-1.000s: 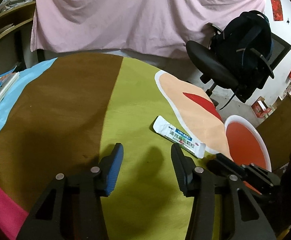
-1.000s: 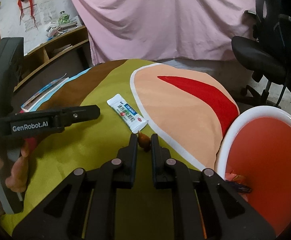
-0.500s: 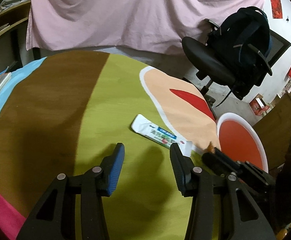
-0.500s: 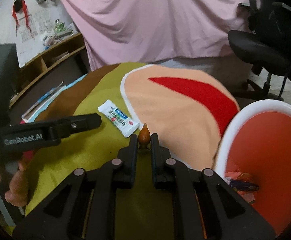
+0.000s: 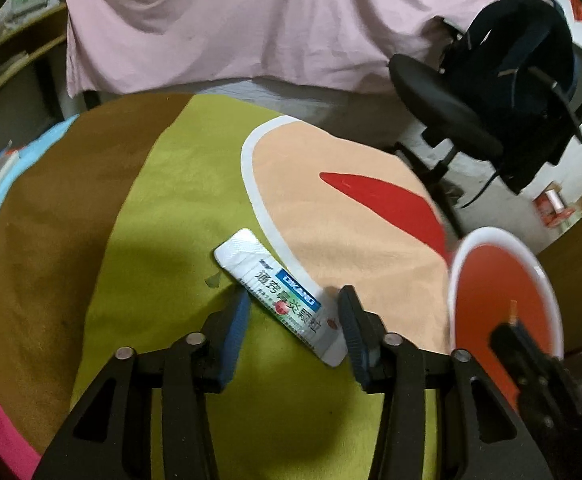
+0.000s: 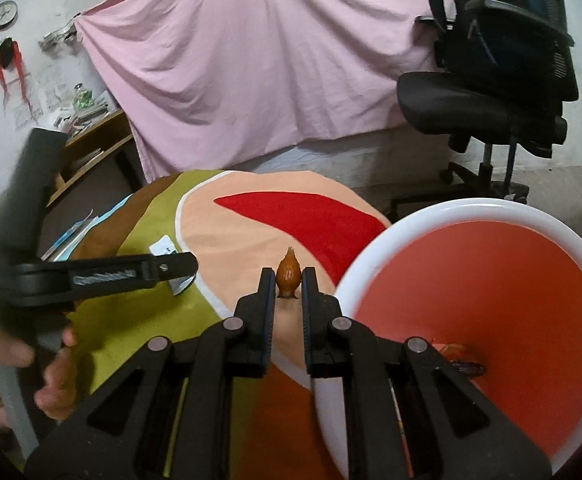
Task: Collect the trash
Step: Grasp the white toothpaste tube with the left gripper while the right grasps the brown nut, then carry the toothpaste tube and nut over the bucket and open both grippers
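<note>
Between left fingers (image 5: 351,320): white printed sachet (image 5: 281,298).

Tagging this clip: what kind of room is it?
Probably a home study or spare room: office chair with a backpack, wooden shelves of clutter, a wall clock.

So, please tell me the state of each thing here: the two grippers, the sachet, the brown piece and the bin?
Left gripper: open, fingers either side of the sachet.
Right gripper: shut on the brown piece.
Sachet: flat on the cloth, not gripped.
Brown piece: held, not yet over the bin.
Bin: open, some trash inside.
</note>
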Demonstrator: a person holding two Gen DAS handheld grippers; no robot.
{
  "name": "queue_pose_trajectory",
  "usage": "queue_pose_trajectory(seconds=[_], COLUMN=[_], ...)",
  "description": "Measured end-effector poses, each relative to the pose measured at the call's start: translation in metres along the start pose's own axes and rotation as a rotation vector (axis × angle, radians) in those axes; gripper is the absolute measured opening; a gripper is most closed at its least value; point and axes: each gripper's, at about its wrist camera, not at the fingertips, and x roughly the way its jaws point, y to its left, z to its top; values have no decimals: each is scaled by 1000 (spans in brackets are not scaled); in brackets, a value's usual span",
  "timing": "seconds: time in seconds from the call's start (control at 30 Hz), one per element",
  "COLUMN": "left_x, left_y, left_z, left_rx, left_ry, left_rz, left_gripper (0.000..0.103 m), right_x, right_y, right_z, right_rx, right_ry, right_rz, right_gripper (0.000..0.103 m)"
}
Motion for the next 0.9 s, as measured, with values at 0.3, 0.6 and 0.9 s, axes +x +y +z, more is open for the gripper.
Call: queue_pose_trajectory(seconds=[0.3, 0.6, 0.9], left_x=[4, -16, -65], left_y=[1, 13, -11], left_z=[-10, -20, -31], left_rx=[37, -2, 97], left_ry=[-20, -85, -294], left_rz=[45, -111, -201], left_gripper=[7, 2, 2], right_x=[-5, -10, -40], right_y=[-6, 2, 0], right_z=[3, 1, 4], right_rx=[30, 0, -9], right_ry=[-7, -32, -165], right_rz=[14, 24, 5], right_gripper=[42, 42, 42])
